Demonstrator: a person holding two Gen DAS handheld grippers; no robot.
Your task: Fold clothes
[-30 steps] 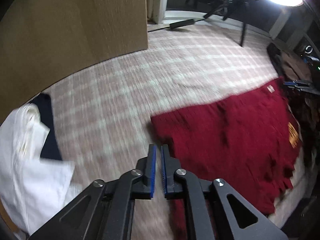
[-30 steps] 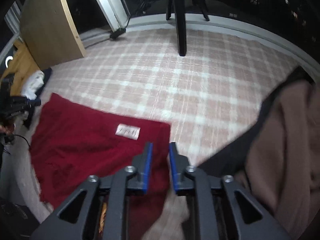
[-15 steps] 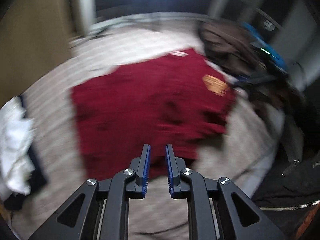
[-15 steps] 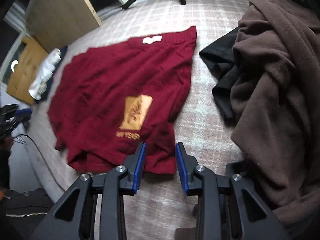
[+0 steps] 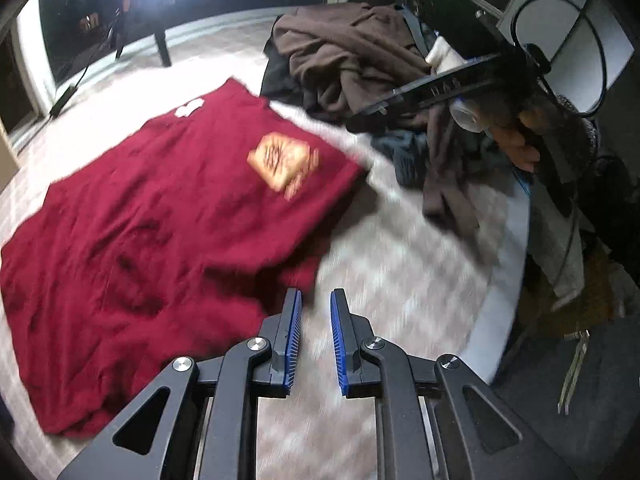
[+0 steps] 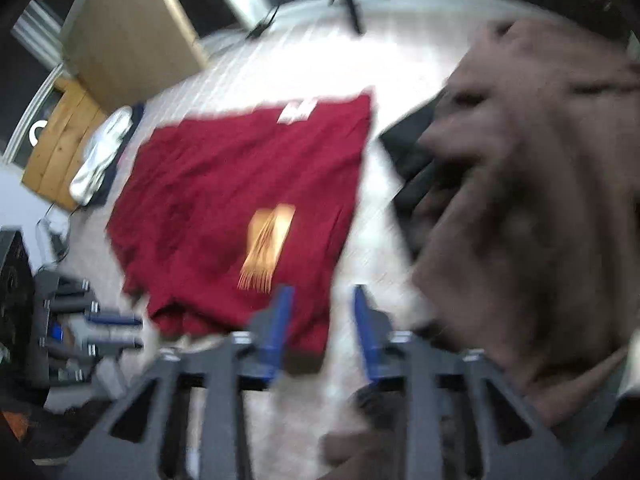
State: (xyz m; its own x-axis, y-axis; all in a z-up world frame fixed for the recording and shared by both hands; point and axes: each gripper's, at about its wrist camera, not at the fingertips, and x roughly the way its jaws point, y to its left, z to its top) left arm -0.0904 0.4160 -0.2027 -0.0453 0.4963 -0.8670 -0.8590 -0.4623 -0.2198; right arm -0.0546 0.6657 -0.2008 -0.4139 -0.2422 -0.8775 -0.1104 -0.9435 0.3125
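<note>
- Both grippers have swung toward the near edge of the red garment since half a second ago, and the right gripper's pads have spread wider apart.
- One white garment point(image 6: 102, 156) lies bunched on a dark cloth at far left in the right wrist view, against a wooden board point(image 6: 60, 140) and below a tan panel point(image 6: 124, 36).
- One red garment point(image 5: 160, 216) lies spread flat on the pale checked bed cover point(image 5: 392, 264), with one orange print point(image 5: 284, 162) near its right edge and one white label point(image 5: 190, 107) at its far edge.
- One left gripper point(image 5: 316, 320) hovers just over the garment's near right corner, blue pads apart with nothing between them.
- One right gripper point(image 6: 322, 314) hangs above the garment's near edge, blurred, its pads parted and empty; its left finger overlaps the red cloth in view, contact unclear.
- One heap of brown clothes point(image 5: 352, 52) sits right of the red garment, with a black cloth point(image 6: 412, 148) at its foot.
- One hand point(image 5: 524, 136) holds the other gripper's black body above that heap in the left wrist view.
- One black leg point(image 5: 162, 46) of a stand rests on the bed cover near the dark window.
</note>
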